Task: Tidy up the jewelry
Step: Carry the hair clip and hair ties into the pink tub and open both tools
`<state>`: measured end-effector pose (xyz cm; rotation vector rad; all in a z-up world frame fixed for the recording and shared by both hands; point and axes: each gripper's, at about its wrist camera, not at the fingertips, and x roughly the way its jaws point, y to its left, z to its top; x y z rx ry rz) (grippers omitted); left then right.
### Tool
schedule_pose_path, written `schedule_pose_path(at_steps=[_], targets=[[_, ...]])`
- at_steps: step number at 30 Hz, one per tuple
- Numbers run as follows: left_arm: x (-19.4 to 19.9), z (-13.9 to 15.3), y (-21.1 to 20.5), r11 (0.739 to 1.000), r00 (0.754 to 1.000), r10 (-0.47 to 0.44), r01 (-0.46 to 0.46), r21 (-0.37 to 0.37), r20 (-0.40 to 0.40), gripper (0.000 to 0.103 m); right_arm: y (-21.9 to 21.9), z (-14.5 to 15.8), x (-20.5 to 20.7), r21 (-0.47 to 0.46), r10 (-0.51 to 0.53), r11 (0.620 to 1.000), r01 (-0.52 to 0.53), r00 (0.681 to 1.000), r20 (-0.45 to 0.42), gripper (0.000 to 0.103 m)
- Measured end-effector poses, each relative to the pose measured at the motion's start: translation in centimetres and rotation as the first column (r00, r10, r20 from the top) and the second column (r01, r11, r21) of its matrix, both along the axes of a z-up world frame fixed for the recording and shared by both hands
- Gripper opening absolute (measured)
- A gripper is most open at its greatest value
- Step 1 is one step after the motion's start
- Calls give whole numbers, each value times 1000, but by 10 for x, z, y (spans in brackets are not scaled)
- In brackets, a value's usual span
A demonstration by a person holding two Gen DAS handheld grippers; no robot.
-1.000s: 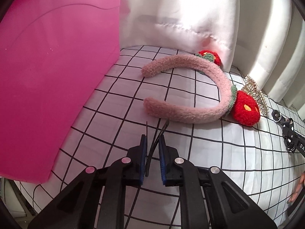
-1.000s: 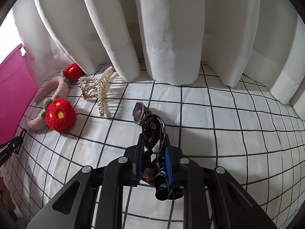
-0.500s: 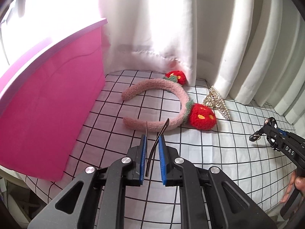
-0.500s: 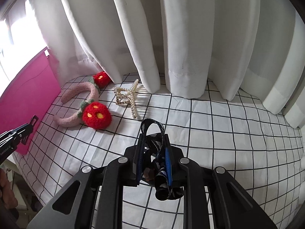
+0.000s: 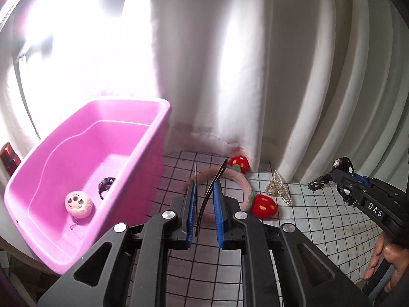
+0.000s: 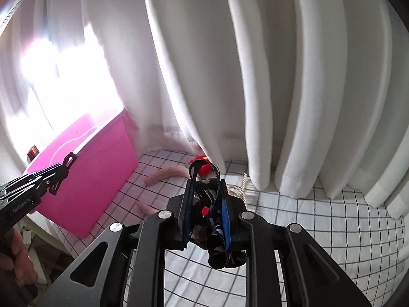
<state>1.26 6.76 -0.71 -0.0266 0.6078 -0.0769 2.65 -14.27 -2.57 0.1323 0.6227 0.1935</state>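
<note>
My left gripper (image 5: pixel 204 188) is shut on a thin dark hair clip (image 5: pixel 211 195) and holds it in the air to the right of the pink bin (image 5: pixel 153 138). The bin holds a round pink face-shaped piece (image 5: pixel 78 204) and a dark piece (image 5: pixel 105 184). My right gripper (image 6: pixel 205 188) is shut on a dark patterned strap (image 6: pixel 213 217), raised above the checked cloth; it also shows in the left wrist view (image 5: pixel 343 179). A pink fuzzy headband with red strawberries (image 5: pixel 258 203) and a pearl claw clip (image 5: pixel 278 188) lie on the cloth by the curtain.
White curtains (image 6: pixel 281 76) hang close behind the table. The checked cloth (image 6: pixel 332 230) covers the table. The pink bin also shows at the left of the right wrist view (image 6: pixel 102 168). A red object (image 5: pixel 9 157) sits left of the bin.
Both grippers have risen well above the cloth with their items. The left view now looks down into the pink bin; the headband and claw clip look farther away.
</note>
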Motion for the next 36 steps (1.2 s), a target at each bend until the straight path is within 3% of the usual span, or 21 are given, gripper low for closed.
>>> schedule_pose_path(at_steps=[7, 15, 20, 27, 36], targets=[[0, 27, 69, 992, 990, 129, -129, 10, 52, 14, 75, 38, 29, 24, 141, 989, -143, 987, 75, 19], [7, 23, 164, 954, 954, 298, -298, 11, 19, 14, 186, 68, 66, -4, 345, 938, -346, 932, 113, 19], [11, 10, 203, 933, 933, 360, -360, -6, -29, 14, 248, 66, 80, -50, 447, 894, -444, 890, 85, 19], [28, -9, 223, 926, 922, 373, -376, -12, -108, 16, 301, 50, 104, -85, 519, 851, -518, 855, -7, 19], [44, -27, 230, 923, 906, 378, -384, 4, -193, 18, 318, 23, 125, -119, 507, 847, -518, 855, -113, 19]])
